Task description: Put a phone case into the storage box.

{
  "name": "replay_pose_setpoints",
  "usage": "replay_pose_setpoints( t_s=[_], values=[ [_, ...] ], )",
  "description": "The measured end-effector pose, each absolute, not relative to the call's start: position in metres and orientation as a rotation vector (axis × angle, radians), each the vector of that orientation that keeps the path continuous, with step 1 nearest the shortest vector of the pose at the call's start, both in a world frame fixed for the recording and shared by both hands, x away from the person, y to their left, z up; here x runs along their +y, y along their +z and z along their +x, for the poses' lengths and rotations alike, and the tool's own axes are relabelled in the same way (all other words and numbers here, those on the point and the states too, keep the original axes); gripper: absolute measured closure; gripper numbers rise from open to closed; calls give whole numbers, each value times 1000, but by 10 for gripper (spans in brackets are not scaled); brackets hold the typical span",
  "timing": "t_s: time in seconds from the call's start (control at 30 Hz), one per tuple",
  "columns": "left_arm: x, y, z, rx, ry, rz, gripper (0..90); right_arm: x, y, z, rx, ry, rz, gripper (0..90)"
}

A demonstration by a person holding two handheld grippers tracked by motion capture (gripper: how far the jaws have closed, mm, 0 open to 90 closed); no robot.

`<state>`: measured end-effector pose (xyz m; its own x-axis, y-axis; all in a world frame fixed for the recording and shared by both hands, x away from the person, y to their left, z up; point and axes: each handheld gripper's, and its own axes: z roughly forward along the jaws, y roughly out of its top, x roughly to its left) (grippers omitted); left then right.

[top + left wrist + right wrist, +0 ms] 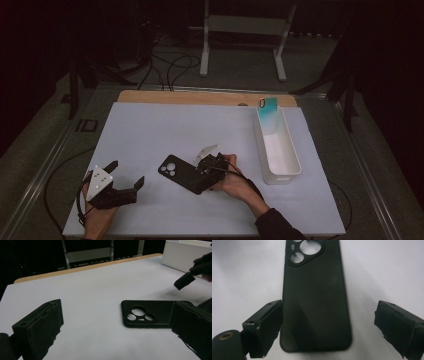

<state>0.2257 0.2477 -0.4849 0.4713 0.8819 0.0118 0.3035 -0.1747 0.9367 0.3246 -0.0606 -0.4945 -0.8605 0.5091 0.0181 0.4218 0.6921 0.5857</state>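
Two grippers work over a white sheet [150, 130] that covers most of a wooden table [200, 97]. A black phone case [182, 173] lies flat on the sheet near its middle, back side up, with its round camera openings at the end that points toward the person's left. The right gripper [210, 165] hangs over the other end of the case with its jaws spread wide; in the right gripper view the case [315, 302] lies between the two black jaws, one jaw close against its long edge and the other well apart from it, so nothing is clamped. The left gripper [125, 175] rests on the sheet well to the left of the case, its jaws also wide apart and holding nothing. In the left gripper view the case [147, 313] lies ahead between the jaws but farther off, with the right gripper [186, 280] above its far end. A small pale scrap [206, 150] lies on the sheet just beyond the right gripper. To the right stands a long white tray [292, 162], and a blue-green phone-shaped object [267, 112] leans upright at its far end.
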Motion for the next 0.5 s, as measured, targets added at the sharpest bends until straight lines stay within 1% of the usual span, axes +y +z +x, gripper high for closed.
replay_pose_setpoints(
  t_s=[0.23,0.5],
  values=[
    [247,-485,226,1019,718,1726,0,-49,-508,327,2802,844,734,84],
    [247,-485,227,1022,719,1726,0,-43,-512,325,2822,823,734,84]
  ],
)
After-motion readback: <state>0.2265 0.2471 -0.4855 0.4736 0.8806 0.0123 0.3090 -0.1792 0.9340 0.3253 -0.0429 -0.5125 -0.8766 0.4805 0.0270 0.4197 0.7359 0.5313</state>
